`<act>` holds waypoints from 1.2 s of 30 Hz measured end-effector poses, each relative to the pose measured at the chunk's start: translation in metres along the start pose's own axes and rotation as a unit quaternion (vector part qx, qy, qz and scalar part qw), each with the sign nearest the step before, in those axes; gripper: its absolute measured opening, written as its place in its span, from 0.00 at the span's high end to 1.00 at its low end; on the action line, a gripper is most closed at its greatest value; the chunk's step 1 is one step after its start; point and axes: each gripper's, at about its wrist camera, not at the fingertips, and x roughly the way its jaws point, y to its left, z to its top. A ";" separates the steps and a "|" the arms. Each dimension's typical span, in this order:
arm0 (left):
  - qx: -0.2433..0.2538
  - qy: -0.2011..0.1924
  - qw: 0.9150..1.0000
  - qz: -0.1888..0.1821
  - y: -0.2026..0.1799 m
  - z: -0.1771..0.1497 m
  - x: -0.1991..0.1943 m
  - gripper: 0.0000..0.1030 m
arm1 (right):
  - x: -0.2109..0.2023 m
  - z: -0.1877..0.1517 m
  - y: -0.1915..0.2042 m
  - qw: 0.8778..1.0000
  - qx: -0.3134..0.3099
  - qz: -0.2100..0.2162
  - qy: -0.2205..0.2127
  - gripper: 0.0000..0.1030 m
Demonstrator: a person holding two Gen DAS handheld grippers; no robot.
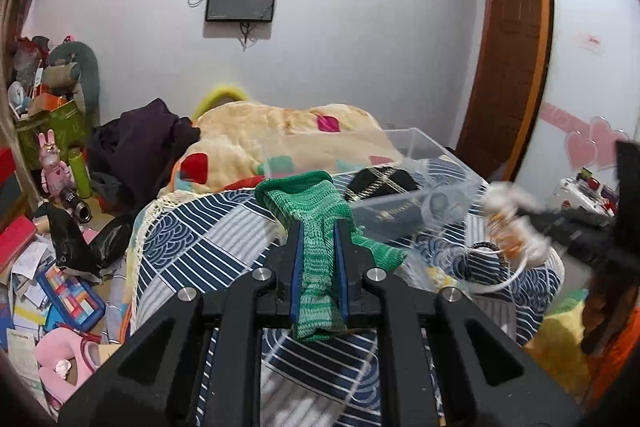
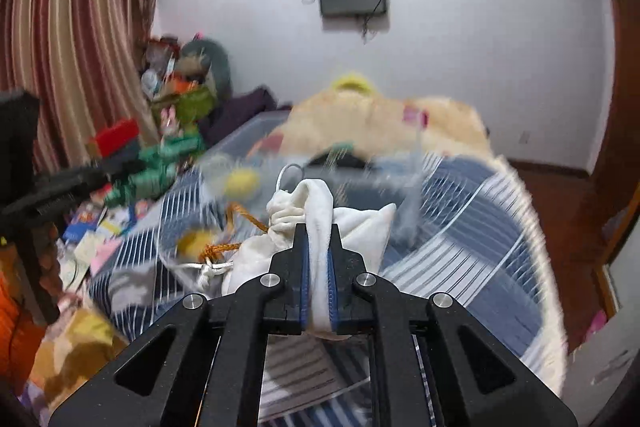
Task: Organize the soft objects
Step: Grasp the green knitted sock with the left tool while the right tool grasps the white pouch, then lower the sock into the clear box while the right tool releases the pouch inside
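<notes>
My left gripper (image 1: 318,227) is shut on a green knitted sock (image 1: 316,215) and holds it above the striped blue bedspread (image 1: 208,227). My right gripper (image 2: 318,231) is shut on a white cloth pouch (image 2: 320,219) with orange and white cords, also above the bed. A clear plastic box (image 1: 400,195) stands on the bed just beyond the sock, with a black item (image 1: 380,183) inside. The pouch shows blurred at the right of the left wrist view (image 1: 512,223). The sock shows blurred at the left of the right wrist view (image 2: 160,167).
A cream blanket (image 1: 288,135) with coloured patches is heaped at the bed's far end, dark clothes (image 1: 140,143) beside it. The floor on the left is littered with papers, toys and boxes (image 1: 48,267). A wooden door (image 1: 508,67) and wardrobe stand on the right.
</notes>
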 end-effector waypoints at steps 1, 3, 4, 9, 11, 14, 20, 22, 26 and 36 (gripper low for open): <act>-0.004 0.001 1.000 -0.001 0.003 0.003 0.003 0.86 | -0.003 0.005 -0.002 1.000 0.002 -0.004 -0.010 0.93; -0.010 0.000 1.000 -0.002 0.006 0.010 0.008 0.86 | -0.008 0.019 -0.008 1.000 0.008 -0.011 -0.028 0.93; -0.012 -0.004 1.000 -0.003 0.007 0.013 0.010 0.86 | -0.009 0.026 -0.011 0.999 0.009 -0.015 -0.036 0.93; -0.004 -0.021 1.000 -0.005 0.001 0.030 0.020 0.86 | 0.003 0.053 -0.017 0.998 0.012 -0.019 -0.056 0.93; 0.002 -0.023 1.000 -0.005 -0.002 0.037 0.027 0.86 | 0.009 0.059 -0.015 0.998 0.009 -0.022 -0.059 0.93; 0.010 -0.022 1.000 -0.006 -0.007 0.044 0.039 0.86 | 0.020 0.064 -0.012 0.998 0.010 -0.020 -0.057 0.93; 0.013 0.007 1.000 -0.022 -0.014 0.053 0.074 0.86 | 0.051 0.070 -0.010 0.999 -0.004 -0.033 -0.026 0.93; 0.010 0.022 0.999 -0.030 -0.016 0.054 0.088 0.86 | 0.063 0.070 -0.012 0.999 -0.007 -0.033 -0.007 0.93; 0.008 0.052 0.998 -0.040 -0.023 0.053 0.117 0.86 | 0.084 0.064 -0.018 0.999 -0.007 -0.038 0.030 0.93; -0.012 0.107 0.994 -0.034 -0.021 0.045 0.167 0.86 | 0.113 0.050 -0.015 0.994 -0.041 -0.038 0.089 0.93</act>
